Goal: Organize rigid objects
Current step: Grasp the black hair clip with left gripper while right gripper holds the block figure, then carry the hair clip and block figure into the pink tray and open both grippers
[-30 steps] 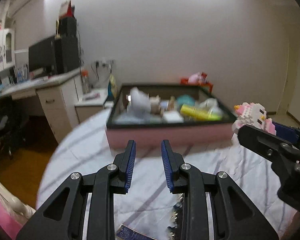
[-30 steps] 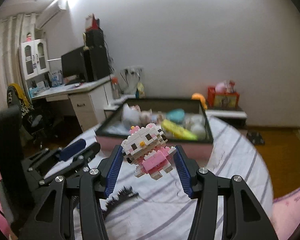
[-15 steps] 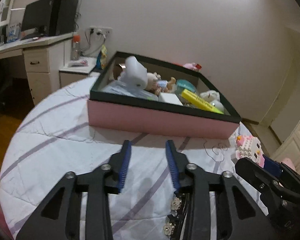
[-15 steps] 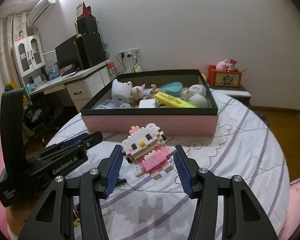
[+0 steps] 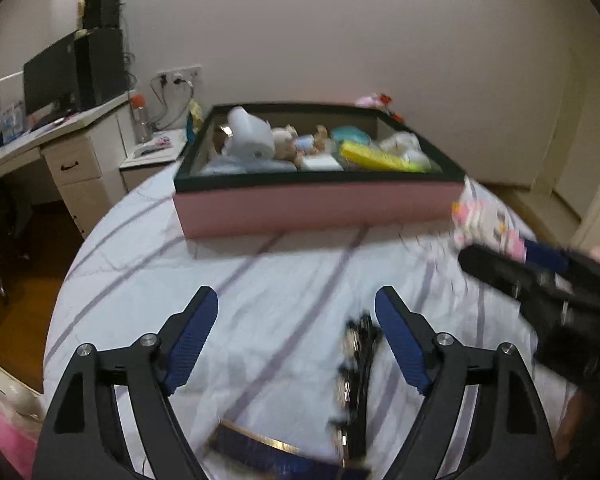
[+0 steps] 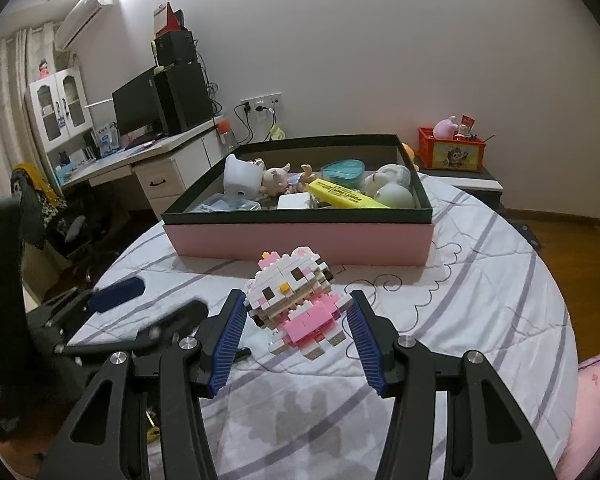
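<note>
Left hand-held gripper (image 5: 296, 312) opened; 1 brick cat (image 6: 294, 300) gripped.

My left gripper (image 5: 296, 312) tilts downward, its jaws just opened wide with nothing pressed between the pads. My right gripper (image 6: 296, 316) angles down too, blue pads (image 6: 230, 338) clamped on what it carries.

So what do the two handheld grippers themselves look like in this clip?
Both are alike. The left gripper and the right gripper have matte black angular frames with triangular cut-outs and silver round screw heads at the joints. The fingers carry ribbed dark blue pads on their inner faces. No cables show, and any lettering on the bodies is too blurred to read.
</note>
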`<state>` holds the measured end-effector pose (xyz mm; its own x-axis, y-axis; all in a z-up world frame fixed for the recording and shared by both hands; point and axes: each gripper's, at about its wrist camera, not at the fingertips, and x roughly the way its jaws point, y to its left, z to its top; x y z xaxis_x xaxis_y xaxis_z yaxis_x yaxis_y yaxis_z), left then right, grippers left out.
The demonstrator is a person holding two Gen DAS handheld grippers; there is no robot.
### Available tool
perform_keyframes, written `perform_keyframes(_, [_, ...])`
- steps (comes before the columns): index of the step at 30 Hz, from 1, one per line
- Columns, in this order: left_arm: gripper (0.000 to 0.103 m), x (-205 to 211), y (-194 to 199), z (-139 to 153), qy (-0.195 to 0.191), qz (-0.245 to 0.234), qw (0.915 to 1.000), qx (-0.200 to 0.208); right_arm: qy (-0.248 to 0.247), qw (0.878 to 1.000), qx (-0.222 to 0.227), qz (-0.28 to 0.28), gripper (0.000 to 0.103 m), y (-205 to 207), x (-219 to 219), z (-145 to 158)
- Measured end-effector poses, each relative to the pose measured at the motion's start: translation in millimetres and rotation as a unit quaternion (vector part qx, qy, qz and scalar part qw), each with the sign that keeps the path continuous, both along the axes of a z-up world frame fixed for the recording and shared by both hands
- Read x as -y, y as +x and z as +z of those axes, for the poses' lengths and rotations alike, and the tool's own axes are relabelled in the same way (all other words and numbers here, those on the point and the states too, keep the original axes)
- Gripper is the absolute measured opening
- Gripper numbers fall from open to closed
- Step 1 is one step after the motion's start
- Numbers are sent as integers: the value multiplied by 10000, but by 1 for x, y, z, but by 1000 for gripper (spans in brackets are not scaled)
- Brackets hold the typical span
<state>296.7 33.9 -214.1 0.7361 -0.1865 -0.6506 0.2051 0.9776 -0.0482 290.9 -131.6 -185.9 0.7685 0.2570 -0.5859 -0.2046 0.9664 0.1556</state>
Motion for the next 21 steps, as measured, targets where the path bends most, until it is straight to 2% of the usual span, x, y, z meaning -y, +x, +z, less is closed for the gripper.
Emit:
perform_keyframes(3, [82,8,-5,-15,253,-184,9988,-378,-23,10000,0,-33,54,-6,2,0])
perform_keyframes(5, [73,17,-7,-24,426,-393,9966,-579,-57,10000,-10,-51,54,-8,2,-1])
perform_keyframes(8, [45,27,-8,-27,611,-534,9949,-592,-58,10000,-34,-58,54,-11,2,-1])
perform_keyframes(9, [19,27,-8,-24,542,-554,9953,-573,-72,9999,-22,-73,54,-12,2,0])
perform_keyframes(13, [19,19,-8,-10,400,-345,9982,-300,-73,9999,55,-92,54,-15,3,5])
perform_keyframes(17, [19,8,-6,20,261,-197,9995,40,-81,9998,159,-121,54,-18,5,13])
perform_keyframes(21, [19,0,-10,56,166,-34,9980,611,-91,9992,358,-145,54,-18,6,28])
